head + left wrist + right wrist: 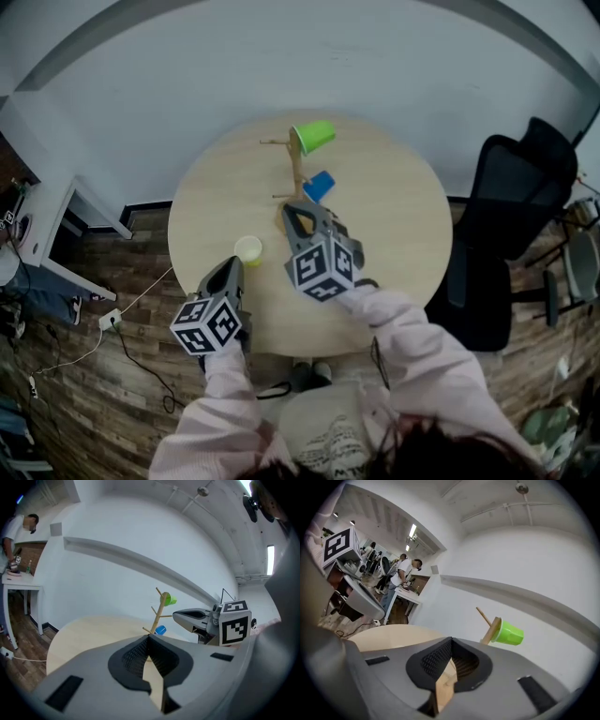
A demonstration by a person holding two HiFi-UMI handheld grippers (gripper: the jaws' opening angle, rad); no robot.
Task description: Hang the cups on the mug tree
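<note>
A wooden mug tree stands on the round table. A green cup hangs on its top peg and a blue cup on a lower one. A yellow cup stands on the table, just ahead of my left gripper, slightly to its right. That gripper is shut and empty, and the yellow cup is hidden in its own view. My right gripper sits close before the tree's base, shut with nothing in it. Its view shows the green cup above the jaws.
A black office chair stands right of the table. A white desk and floor cables lie to the left. People stand far off at a counter. The table's left half and back are bare wood.
</note>
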